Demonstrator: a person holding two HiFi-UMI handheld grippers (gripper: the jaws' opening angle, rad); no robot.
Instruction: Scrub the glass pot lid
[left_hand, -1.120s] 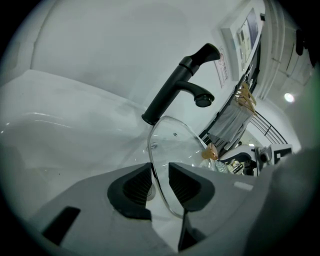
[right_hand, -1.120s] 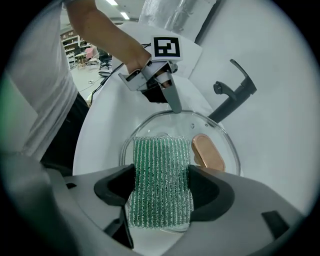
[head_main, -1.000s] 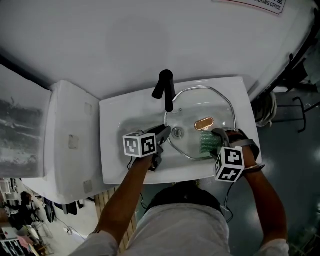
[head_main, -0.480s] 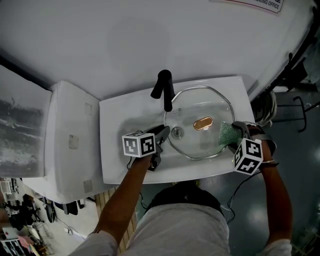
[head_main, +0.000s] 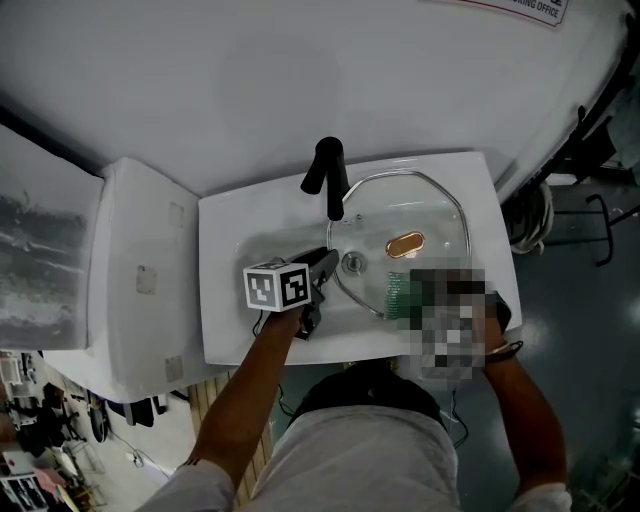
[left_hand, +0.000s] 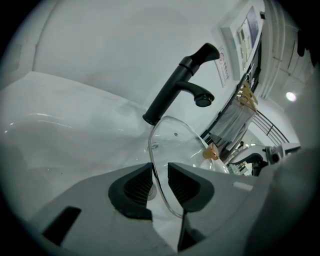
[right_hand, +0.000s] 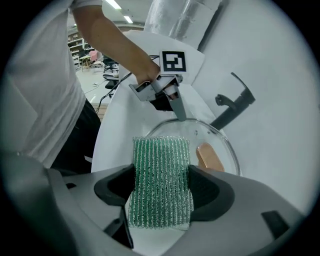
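Observation:
The glass pot lid with a copper handle stands tilted in the white sink, under the black faucet. My left gripper is shut on the lid's left rim. In the left gripper view the thin rim of the lid runs between the pads of the left gripper. My right gripper is shut on a green scrubbing pad, which lies against the lid's near side. In the head view the pad shows, and a mosaic patch covers most of the right gripper.
The sink's drain lies just beside the left gripper's tips. A white cabinet stands left of the sink. A white wall rises behind the faucet. Cables hang to the right of the sink.
The right gripper swept the green pad out to the lid's right edge, then back left across its near side. The left gripper and the lid stayed put.

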